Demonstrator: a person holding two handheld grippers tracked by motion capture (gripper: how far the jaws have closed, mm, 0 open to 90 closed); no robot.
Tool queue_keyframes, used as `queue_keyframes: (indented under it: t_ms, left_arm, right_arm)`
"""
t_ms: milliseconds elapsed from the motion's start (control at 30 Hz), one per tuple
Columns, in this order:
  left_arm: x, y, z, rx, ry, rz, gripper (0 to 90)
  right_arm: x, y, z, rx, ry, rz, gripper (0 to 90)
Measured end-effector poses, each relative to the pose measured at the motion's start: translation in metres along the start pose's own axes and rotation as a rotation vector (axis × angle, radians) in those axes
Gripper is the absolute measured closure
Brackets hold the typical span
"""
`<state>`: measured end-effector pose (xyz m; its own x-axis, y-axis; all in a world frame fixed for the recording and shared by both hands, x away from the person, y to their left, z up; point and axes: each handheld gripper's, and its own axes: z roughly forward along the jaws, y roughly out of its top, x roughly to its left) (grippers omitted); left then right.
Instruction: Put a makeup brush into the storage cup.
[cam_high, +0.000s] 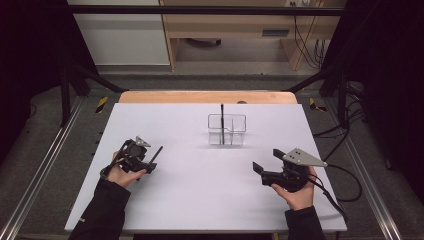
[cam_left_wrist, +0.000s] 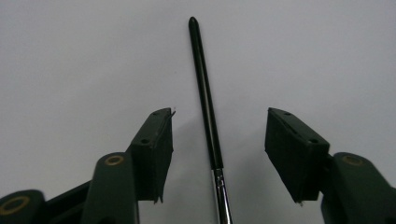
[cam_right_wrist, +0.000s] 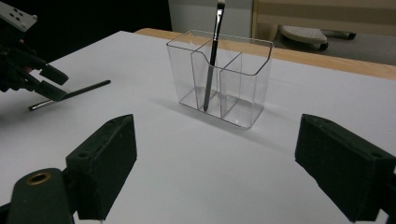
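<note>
Brush (cam_left_wrist: 206, 95) slim, black handle, silver ferrule, between open left tongs (cam_left_wrist: 218, 154)

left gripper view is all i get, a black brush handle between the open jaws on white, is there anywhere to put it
Observer: Yes, a clear organizer stands farther up the table, as the high view shows.
Operator: anything in it already
Observer: One brush stands upright in it, bristles up, as the right gripper view shows.
Operator: is my brush lifted yet
Observer: It looks to be lying on the white board; the left hand-held gripper straddles the loose brush with its jaws apart.
Operator: where's the other one
Observer: The right hand-held gripper is open, off to the right, facing the organizer.
</note>
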<state>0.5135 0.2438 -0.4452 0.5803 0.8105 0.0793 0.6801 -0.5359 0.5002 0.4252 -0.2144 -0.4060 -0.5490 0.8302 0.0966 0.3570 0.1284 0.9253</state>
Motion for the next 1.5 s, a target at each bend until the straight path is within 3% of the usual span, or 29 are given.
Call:
queue_keyframes:
  t_ms: [467,733,1100,1500]
  left_arm:
    - [0.0052,0.0014,0.0098,0.053,-0.062,-0.023,66.4]
    - [0.0045,0.0072,0.0105,0.104,-0.057,-0.031,70.5]
    - [0.0021,0.0062,0.0095,0.111,-0.059,-0.036,81.7]
    - [-0.0002,0.0052,0.0083,0.112,-0.057,0.017,83.4]
  right_arm:
    - [0.0011,-0.0009,0.0029,0.011,0.006,-0.001,13.4]
    - [0.0014,-0.0010,0.0033,0.012,0.009,0.000,13.3]
    - [0.0018,-0.0010,0.0037,0.014,0.010,0.003,13.4]
    - [0.0021,-0.0011,0.0041,0.017,0.013,0.003,13.5]
